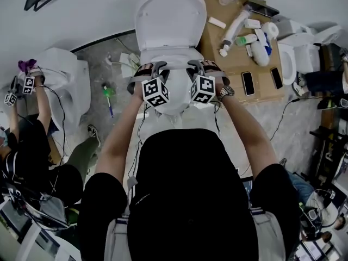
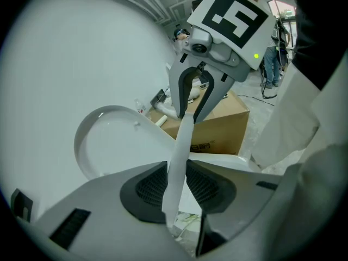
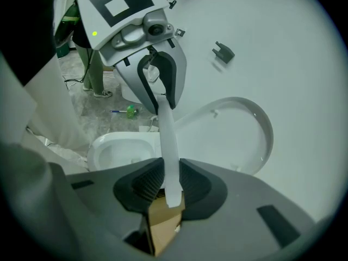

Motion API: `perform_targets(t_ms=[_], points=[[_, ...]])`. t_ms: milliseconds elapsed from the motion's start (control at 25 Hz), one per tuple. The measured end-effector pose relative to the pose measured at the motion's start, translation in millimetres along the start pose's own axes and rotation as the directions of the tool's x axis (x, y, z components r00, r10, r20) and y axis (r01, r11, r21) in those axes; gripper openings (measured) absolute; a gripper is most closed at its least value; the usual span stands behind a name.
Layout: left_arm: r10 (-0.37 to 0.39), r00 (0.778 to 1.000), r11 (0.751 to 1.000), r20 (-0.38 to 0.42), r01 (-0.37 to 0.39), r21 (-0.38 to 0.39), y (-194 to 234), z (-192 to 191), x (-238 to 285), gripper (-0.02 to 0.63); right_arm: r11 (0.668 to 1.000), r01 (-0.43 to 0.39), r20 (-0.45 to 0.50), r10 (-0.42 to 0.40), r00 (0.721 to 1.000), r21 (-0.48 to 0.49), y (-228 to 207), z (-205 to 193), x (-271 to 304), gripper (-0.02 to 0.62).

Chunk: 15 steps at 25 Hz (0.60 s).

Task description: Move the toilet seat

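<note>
The toilet seat point(image 2: 182, 140) shows edge-on as a thin white strip that runs between both grippers. My left gripper point(image 2: 176, 186) is shut on one side of it, ribbed pads pressed against the strip. My right gripper point(image 3: 169, 181) is shut on the opposite side of the seat point(image 3: 167, 140), facing the left gripper point(image 3: 160, 91). The lid point(image 1: 170, 20) stands raised against the wall. The open bowl point(image 3: 117, 148) lies below the seat. In the head view both grippers point(image 1: 155, 67) point(image 1: 197, 65) are close together over the bowl point(image 1: 176, 105).
A cardboard box point(image 1: 239, 58) right of the toilet carries bottles and phones. A second toilet point(image 1: 65, 80) stands at left, where another person point(image 1: 27, 145) holds grippers. A green bottle point(image 1: 109, 94) and cables lie on the floor.
</note>
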<state>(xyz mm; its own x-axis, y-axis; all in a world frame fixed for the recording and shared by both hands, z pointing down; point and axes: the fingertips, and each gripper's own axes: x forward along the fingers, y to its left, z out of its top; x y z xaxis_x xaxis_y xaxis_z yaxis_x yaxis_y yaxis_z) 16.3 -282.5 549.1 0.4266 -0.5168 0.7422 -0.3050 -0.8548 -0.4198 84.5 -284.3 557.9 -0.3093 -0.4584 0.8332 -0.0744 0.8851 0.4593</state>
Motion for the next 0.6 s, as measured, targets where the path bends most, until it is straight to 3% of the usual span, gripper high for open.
perform_targets(t_ms=[600], points=[[0.040,0.999,0.999,0.011,-0.039,-0.026,58.8,10.1,11.6,0.109,0.999,0.034,0.029,-0.035,0.999,0.026,-60.1,6.3,9.2,0.091]])
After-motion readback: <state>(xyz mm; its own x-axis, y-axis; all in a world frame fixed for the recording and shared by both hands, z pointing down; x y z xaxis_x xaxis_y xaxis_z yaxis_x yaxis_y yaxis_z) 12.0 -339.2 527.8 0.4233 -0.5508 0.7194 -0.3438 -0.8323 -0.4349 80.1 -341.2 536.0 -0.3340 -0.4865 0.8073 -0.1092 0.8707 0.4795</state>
